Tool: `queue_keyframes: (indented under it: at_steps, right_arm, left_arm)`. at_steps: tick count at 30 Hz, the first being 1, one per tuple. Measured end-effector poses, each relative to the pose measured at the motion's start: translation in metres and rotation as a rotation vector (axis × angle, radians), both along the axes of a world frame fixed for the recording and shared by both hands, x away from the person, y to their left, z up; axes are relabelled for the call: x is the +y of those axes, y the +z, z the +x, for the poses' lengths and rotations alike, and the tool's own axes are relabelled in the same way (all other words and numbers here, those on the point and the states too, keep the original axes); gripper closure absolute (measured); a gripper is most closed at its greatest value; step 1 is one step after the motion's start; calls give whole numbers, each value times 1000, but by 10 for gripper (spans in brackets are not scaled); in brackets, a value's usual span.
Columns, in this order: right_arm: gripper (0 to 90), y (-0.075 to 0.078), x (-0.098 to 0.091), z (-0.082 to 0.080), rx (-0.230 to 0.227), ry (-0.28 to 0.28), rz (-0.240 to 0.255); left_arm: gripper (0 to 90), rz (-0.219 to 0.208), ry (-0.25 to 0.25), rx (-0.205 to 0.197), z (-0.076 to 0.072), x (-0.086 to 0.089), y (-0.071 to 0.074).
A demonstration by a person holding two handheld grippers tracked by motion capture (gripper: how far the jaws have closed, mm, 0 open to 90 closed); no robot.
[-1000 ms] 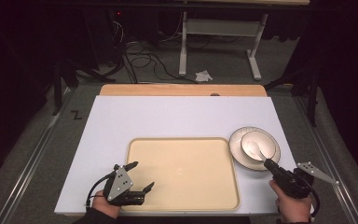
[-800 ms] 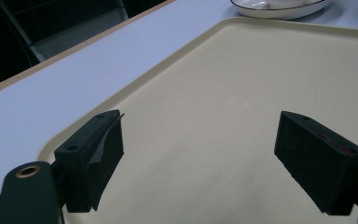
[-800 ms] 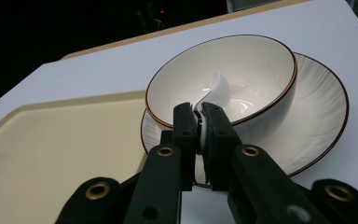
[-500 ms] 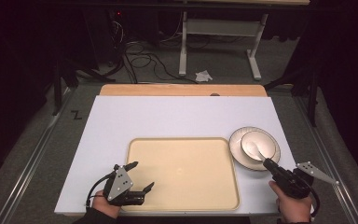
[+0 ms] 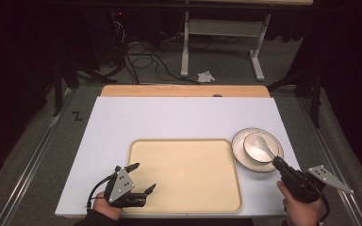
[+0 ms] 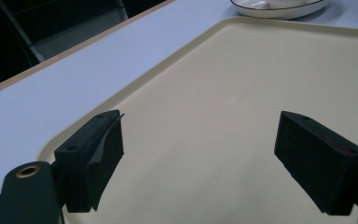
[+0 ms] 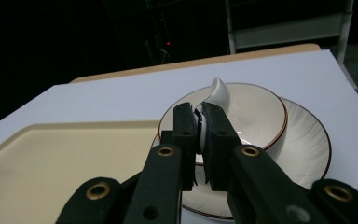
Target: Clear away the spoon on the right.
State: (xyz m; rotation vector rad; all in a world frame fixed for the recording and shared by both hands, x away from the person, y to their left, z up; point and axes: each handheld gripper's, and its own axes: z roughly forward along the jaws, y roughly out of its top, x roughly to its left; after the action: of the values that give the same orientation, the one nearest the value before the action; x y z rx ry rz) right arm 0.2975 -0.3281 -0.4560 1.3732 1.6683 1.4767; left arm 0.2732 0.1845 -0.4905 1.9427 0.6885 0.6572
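1. A wide, shallow, cream-coloured rectangular plastic tray with rounded corners (image 5: pixel 184 174) lies on the near half of the white table top (image 5: pixel 169 117); nothing lies in it
2. Just beside the tray's right edge sits a round white ribbed ceramic plate with a thin dark rim line (image 5: pixel 245 160), touching or almost touching the tray
3. On that plate stands a round white ceramic bowl with a brown rim line (image 7: pixel 261 109), and in the bowl is a white ceramic soup spoon (image 7: pixel 217 88)
4. The spoon is glossy and plain white, and its curved end rises above the bowl's near rim in the right gripper view
5. The right gripper (image 7: pixel 199 128) has its black jaws narrowed onto the spoon's handle, with the white of the spoon showing between them, over the bowl's near edge
6. The left gripper (image 6: pixel 200 154) is spread wide with nothing between its jaws, low over the tray's near-left corner
7. A hand (image 5: pixel 104 203) holds the left gripper at the table's near edge
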Motion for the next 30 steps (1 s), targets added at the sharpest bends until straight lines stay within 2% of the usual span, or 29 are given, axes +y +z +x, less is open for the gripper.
queue_keyframes:
  at_steps: [8,16,23,30]
  right_arm:
    - [868,12,1,-9,-82,11,-12]
    - [868,16,9,-13,-116,69,6]
    - [868,17,24,-13,-120,133,-9]
    - [868,13,40,-9,-101,191,-12]
  left_arm:
    - [160,0,-2,-4,0,0,0]
    - [160,2,-3,-5,0,0,0]
    - [159,4,-6,-6,0,0,0]
    - [160,-3,-8,-8,-1,0,0]
